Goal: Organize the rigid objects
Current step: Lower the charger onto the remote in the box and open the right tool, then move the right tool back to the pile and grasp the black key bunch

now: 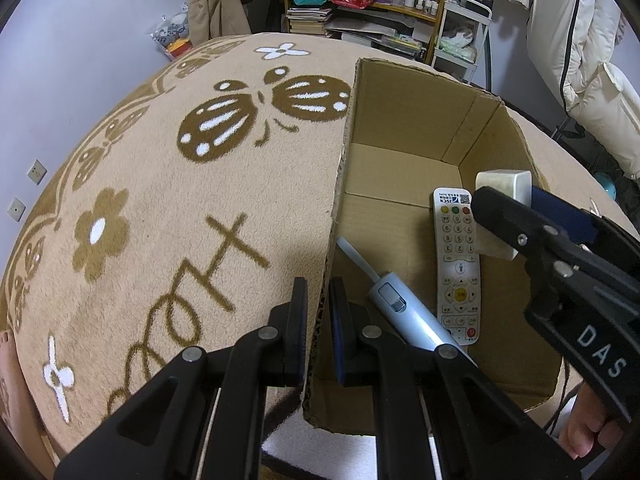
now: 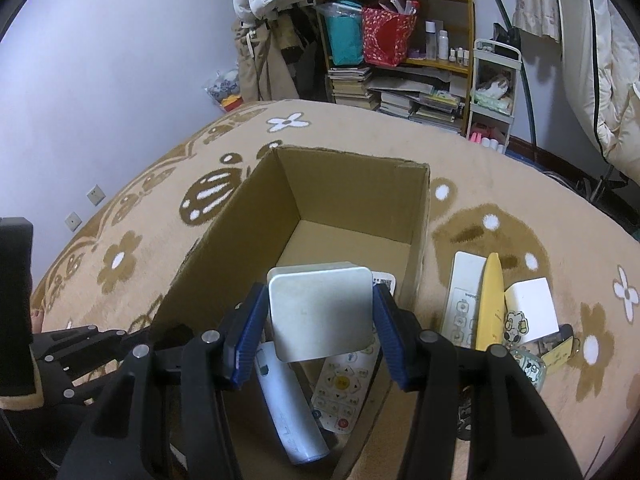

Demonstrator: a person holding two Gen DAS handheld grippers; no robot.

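An open cardboard box (image 1: 404,96) (image 2: 248,208) sits on a beige patterned blanket. Inside lie a white remote (image 1: 456,256) (image 2: 344,384) and a grey-blue cylindrical device (image 1: 404,310) (image 2: 286,404). My left gripper (image 1: 319,292) is shut on the box's left wall. My right gripper (image 2: 320,316) (image 1: 520,208) is shut on a white rounded block (image 2: 320,312) (image 1: 506,184) and holds it inside the box, above the remote.
To the right of the box on the blanket (image 2: 500,184) lie a white remote (image 2: 460,300), a yellow flat object (image 2: 490,304), a white card box (image 2: 532,308) and small stickered items (image 2: 528,364). Shelves (image 2: 400,60) and hanging clothes stand behind.
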